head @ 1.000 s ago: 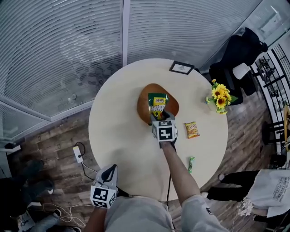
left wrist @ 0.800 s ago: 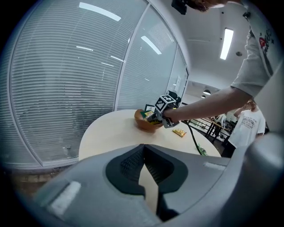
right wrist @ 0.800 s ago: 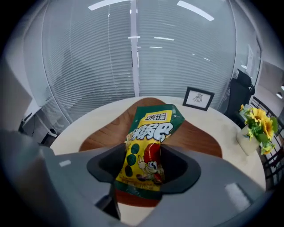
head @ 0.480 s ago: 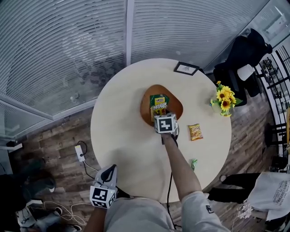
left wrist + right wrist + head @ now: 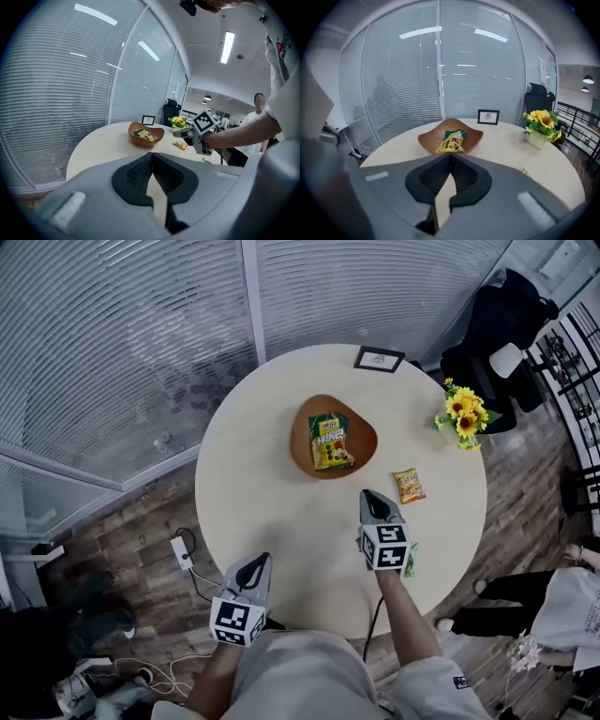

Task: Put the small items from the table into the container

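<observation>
The left gripper (image 5: 151, 155) and right gripper (image 5: 450, 157) are being held closed, empty. A green packet (image 5: 411, 559) just beside the right gripper is being shown in the head view, not in the right gripper view.

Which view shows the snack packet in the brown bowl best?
The head view: it looks down on the whole snack packet, lying in the brown bowl. The right gripper view shows it from a low angle; the left gripper view shows it small and far.

Brown bowl (image 5: 300, 439); green-yellow packet (image 5: 330, 441); orange packet (image 5: 409, 486); yellow sunflowers (image 5: 461, 411); cream table (image 5: 262, 507).
</observation>
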`<state>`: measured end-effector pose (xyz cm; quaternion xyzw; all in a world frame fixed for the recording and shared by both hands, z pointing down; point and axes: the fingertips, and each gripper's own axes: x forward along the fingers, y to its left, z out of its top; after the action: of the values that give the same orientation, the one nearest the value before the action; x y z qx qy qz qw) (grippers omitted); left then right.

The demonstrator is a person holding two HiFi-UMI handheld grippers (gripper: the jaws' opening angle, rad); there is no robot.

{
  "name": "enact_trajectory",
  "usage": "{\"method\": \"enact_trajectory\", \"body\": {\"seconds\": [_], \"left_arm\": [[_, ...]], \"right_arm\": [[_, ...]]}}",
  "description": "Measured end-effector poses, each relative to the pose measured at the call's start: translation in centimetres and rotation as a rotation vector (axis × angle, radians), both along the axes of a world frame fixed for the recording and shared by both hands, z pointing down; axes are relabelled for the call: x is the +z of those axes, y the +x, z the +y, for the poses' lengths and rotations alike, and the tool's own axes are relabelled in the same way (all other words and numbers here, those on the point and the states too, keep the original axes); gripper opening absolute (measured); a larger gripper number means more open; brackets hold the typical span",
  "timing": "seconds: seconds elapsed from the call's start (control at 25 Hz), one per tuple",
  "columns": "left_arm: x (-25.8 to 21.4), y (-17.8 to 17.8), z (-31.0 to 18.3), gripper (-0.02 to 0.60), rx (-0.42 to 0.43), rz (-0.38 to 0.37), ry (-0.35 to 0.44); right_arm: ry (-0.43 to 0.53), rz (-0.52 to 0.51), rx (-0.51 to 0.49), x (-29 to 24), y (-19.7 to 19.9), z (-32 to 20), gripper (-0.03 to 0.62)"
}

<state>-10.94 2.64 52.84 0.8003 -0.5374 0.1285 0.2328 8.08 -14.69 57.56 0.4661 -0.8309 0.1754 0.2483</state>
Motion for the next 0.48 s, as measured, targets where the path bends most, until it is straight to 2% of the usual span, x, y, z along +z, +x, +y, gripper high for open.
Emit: {"method": "enact_trajectory", "body": {"seconds": [0.2,0.36,0.48], "left_arm": [[-0.5,3.0,-0.1,-0.005,0.072,-0.003,0.017],[-0.2,5.6,0.1,-0.006,0.132,-0.004,0.017],[0.5,6.9,0.5,-0.008,0.174,-0.011,0.009]], "right_arm": [[-0.038,-0.045,0.079,0.6,5.9,9.0,0.002],[-0.039,-0.041,0.172,1.3,10.3,14.7,0.002],[-0.055,-0.025,0.226,2.6,12.2,17.8,0.002]]}}
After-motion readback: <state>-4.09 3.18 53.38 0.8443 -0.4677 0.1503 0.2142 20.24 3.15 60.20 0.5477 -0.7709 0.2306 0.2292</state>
